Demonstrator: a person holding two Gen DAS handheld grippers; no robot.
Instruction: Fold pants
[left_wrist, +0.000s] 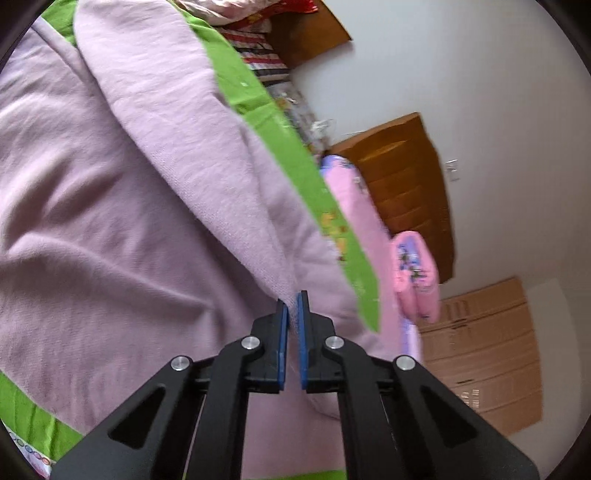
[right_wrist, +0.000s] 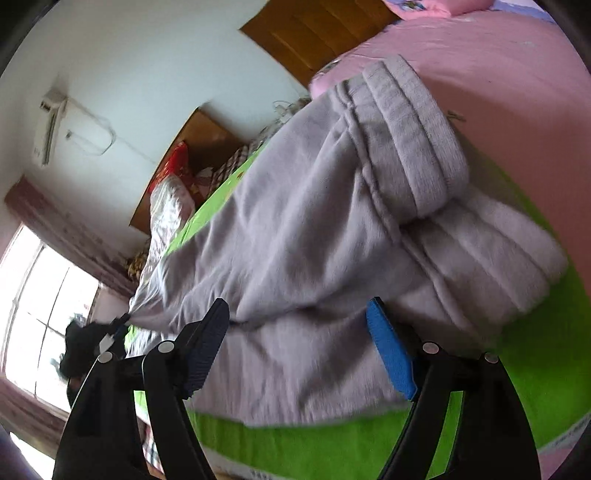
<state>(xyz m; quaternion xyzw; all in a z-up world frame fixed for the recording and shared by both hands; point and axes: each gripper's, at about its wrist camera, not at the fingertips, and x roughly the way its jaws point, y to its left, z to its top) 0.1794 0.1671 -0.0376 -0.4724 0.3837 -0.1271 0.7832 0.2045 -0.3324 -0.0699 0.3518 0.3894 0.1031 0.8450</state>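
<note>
**Item: pale lilac fleece pants, partly folded, on a green mat**

Location. The pants (left_wrist: 122, 206) lie spread across a green mat (left_wrist: 291, 147) that covers part of a bed with a pink sheet (right_wrist: 509, 74). In the right wrist view the ribbed waistband (right_wrist: 417, 136) is turned up at the far end, toward the pink sheet, with the legs running back toward the window side.

Left gripper (left_wrist: 291, 310). Clenched on the pants: a fold of the cloth runs up out of the gap between the blue pads (left_wrist: 282, 332) and is drawn into a taut ridge, so this edge looks lifted off the rest.

Right gripper (right_wrist: 299, 317). Released; its jaws stand wide apart above the cloth, touching nothing that can be seen. The view is blurred.

Handling, as judged. Soft, thick, brushed knit; light, limp, no stiffness of its own. It will drape and sag from any single hold and drag on the mat rather than slide. Not fragile. A pinch through both layers at an edge, hem or waistband should hold best; a pinch in mid-panel would likely gather only the top layer.

Markings. No brand or label readable on the pants. The mat carries small coloured printed figures (left_wrist: 332, 225) and a row of coloured circles (left_wrist: 29, 450) at one border; print at its near edge is too blurred to read. Cardboard boxes (left_wrist: 480, 354) show marks too small to make out.
</note>
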